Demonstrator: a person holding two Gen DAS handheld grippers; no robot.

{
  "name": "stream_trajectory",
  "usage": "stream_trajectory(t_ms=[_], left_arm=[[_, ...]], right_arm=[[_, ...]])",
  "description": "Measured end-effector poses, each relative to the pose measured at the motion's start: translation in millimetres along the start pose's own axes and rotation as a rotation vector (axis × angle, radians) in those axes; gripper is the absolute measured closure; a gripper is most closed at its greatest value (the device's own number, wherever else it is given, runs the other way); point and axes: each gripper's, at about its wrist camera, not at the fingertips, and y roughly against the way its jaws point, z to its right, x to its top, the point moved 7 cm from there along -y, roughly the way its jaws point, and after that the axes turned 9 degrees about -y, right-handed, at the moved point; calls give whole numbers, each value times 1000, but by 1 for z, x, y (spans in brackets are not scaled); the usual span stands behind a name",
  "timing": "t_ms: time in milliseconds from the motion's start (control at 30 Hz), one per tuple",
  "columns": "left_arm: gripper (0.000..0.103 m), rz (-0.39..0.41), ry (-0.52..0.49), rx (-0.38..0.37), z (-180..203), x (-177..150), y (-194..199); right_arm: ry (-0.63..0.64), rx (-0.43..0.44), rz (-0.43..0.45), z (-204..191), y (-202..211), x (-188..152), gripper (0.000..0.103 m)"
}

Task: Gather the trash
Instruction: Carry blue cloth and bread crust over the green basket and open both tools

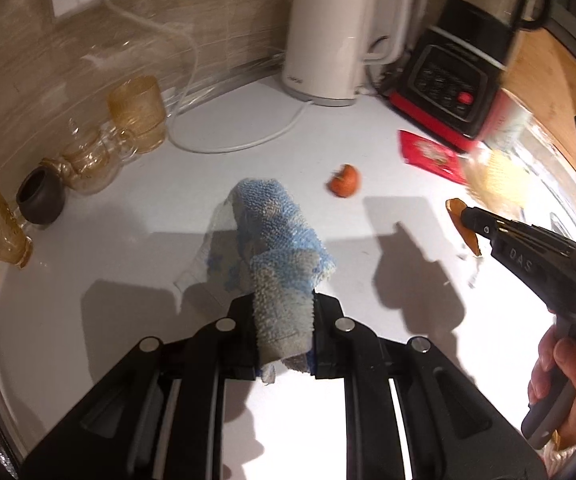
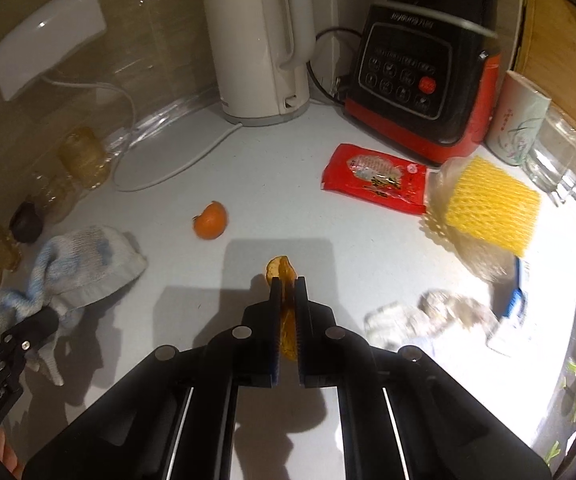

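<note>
**Both grippers loaded: one peel, one cloth**

Right gripper (image 2: 288,284) is clamped on one strip of orange peel (image 2: 284,270), the strip standing on edge between the two fingers and poking out past their tips above the white counter (image 2: 288,216). From the left wrist view the same gripper (image 1: 465,218) shows from the side, peel (image 1: 457,216) at its tip.

Left gripper (image 1: 284,304) is closed on one blue-and-white cloth (image 1: 272,232), which bunches up beyond the fingers; in the right wrist view that gripper (image 2: 48,320) sits at the left edge with the cloth (image 2: 84,268) draped onto the counter.

Loose on the counter:
- one more piece of orange, or a curled peel, I cannot tell which (image 2: 210,220), between the cloth and the red packet
- one red packet (image 2: 375,178), just in front of the blender base
- one yellow foam net (image 2: 491,208), beside the packet
- crumpled white paper (image 2: 427,312), blurred, near the right gripper

Along the back stand one white kettle (image 2: 256,40), one black-and-red blender base (image 2: 419,80) and one printed paper cup (image 2: 517,120). At the left sit several amber glasses (image 1: 138,108) and one small dark pot (image 1: 40,196).
</note>
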Motion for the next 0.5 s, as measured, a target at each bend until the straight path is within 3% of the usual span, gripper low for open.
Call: stream_trajectory(t_ms=[233, 500], left_arm=[[88, 14, -114, -106, 52, -20, 51], [88, 0, -267, -246, 124, -72, 107]], right_arm=[[-1, -32, 36, 19, 85, -53, 96], [-88, -104, 54, 64, 171, -137, 96]])
